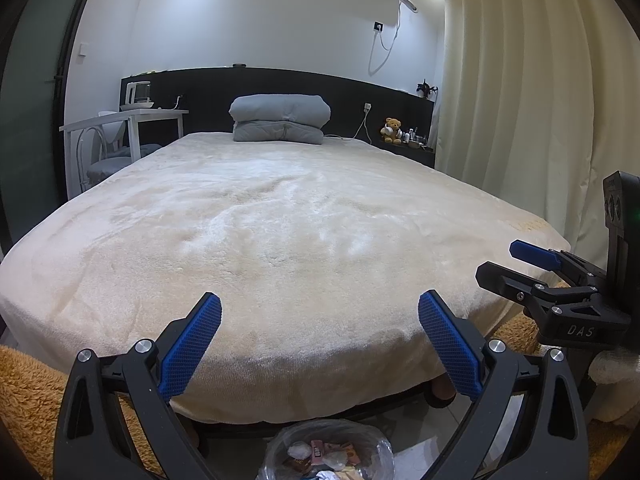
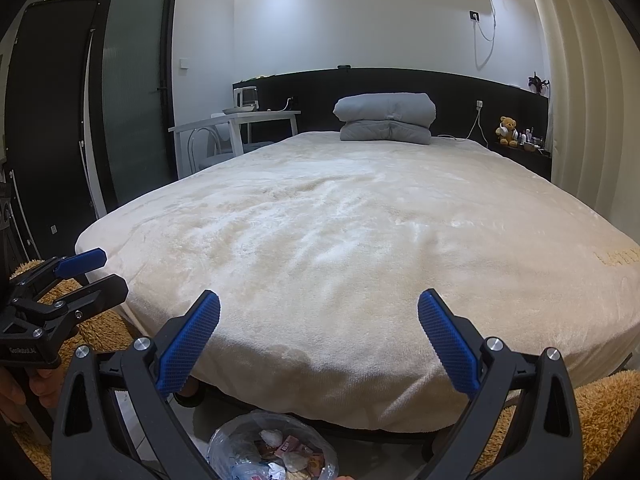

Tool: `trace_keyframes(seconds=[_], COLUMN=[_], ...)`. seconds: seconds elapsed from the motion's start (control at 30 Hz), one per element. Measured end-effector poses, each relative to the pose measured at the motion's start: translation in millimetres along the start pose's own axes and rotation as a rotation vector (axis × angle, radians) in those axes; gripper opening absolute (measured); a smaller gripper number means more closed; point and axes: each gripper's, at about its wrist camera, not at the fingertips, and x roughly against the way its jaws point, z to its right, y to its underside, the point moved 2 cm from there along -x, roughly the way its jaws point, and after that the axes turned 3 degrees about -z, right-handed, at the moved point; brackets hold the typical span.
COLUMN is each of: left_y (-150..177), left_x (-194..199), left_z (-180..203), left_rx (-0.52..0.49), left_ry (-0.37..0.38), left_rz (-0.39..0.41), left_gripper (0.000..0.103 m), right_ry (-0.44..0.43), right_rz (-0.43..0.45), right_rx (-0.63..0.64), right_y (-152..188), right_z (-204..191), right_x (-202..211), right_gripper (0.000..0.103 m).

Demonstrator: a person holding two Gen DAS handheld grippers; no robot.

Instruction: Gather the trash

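Trash (image 1: 324, 456) is seen inside a bin (image 1: 276, 446) lined with a clear bag, at 6 o'clock in both wrist views, on the floor just below the foot of the bed (image 1: 280, 240). Crumpled white paper and small wrappers are visible in it.

The left gripper (image 1: 320, 312) is held wide open above the bin, and nothing is gripped between its blue pads (image 1: 192, 344). The right gripper (image 2: 319, 312) is likewise spread wide and empty, above the same bin (image 2: 224, 440). Each gripper is also seen from the side in the other view: the right one at 3 o'clock in the left view, the left one at 9 o'clock in the right view, where a hand (image 2: 16, 396) is partly seen beneath it.

Beyond the pads, the bed is covered by a cream blanket. A folded grey quilt (image 1: 281, 119) is placed at 12 o'clock against a dark headboard (image 1: 360, 92). A white table (image 1: 132, 120) stands at 10 o'clock, and a curtain (image 1: 520, 80) hangs at 2 o'clock. A toy bear (image 1: 393, 130) sits beside the headboard.
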Motion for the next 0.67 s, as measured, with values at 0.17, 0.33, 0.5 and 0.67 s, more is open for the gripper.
trace_keyframes(seconds=[0.17,0.33,0.5,0.67], left_y=[0.1,0.1,0.6,0.4], left_x=[-0.1,1.6,0.4,-0.2], left_z=[-1.0,-2.2,-6.1,-7.2], left_rx=[0.001,0.000,0.006,0.006], left_ry=[-0.002,-0.007,-0.009,-0.008], left_rz=[-0.003,0.004,-0.006,-0.006], left_gripper=[0.097,0.097,0.097,0.097], right_ry=[0.001,-0.001,0.000,0.001], right_rz=[0.001,0.000,0.001,-0.002], right_rx=[0.000,-0.003,-0.003,-0.003], right_y=[-0.2,-0.3,-0.1,0.2], right_z=[0.2,0.6,0.1,-0.2], right_x=[0.3,0.2,0.1,-0.1], right_gripper=[0.098,0.098,0.098,0.098])
